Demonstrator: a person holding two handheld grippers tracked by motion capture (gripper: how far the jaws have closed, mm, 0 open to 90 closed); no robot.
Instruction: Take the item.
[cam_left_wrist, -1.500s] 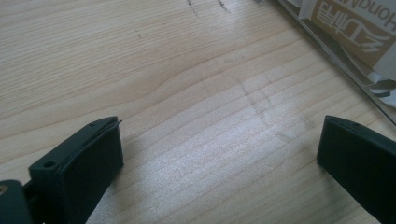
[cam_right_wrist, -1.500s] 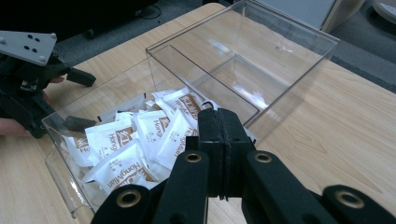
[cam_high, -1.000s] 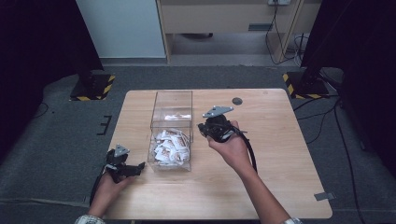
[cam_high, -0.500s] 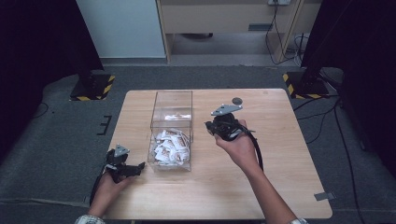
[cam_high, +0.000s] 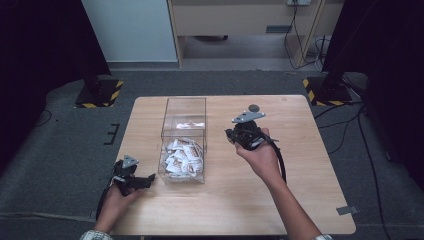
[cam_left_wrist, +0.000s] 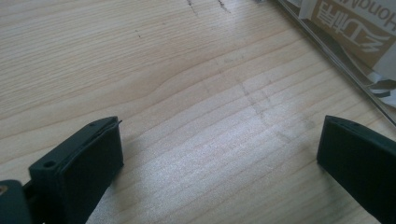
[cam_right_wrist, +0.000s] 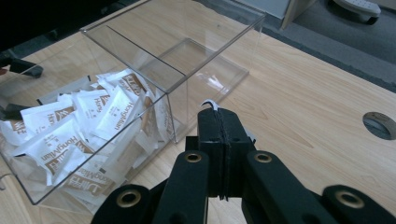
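- Near left, the left gripper (cam_high: 134, 181) rests on the table (cam_high: 300, 200), jaws wide apart, empty.
- Centre, sachets (cam_high: 182, 156) fill the clear box's (cam_high: 185, 107) near half: light, limp, slippery — pinch one edge.
- Further right, the right gripper (cam_right_wrist: 218, 122) is clamped on a thin white scrap (cam_right_wrist: 209, 104).

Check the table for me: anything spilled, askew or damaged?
Nothing spilled: the packets all lie inside the clear box. One small oddity: a white sliver pokes from the tip of the shut right claw.
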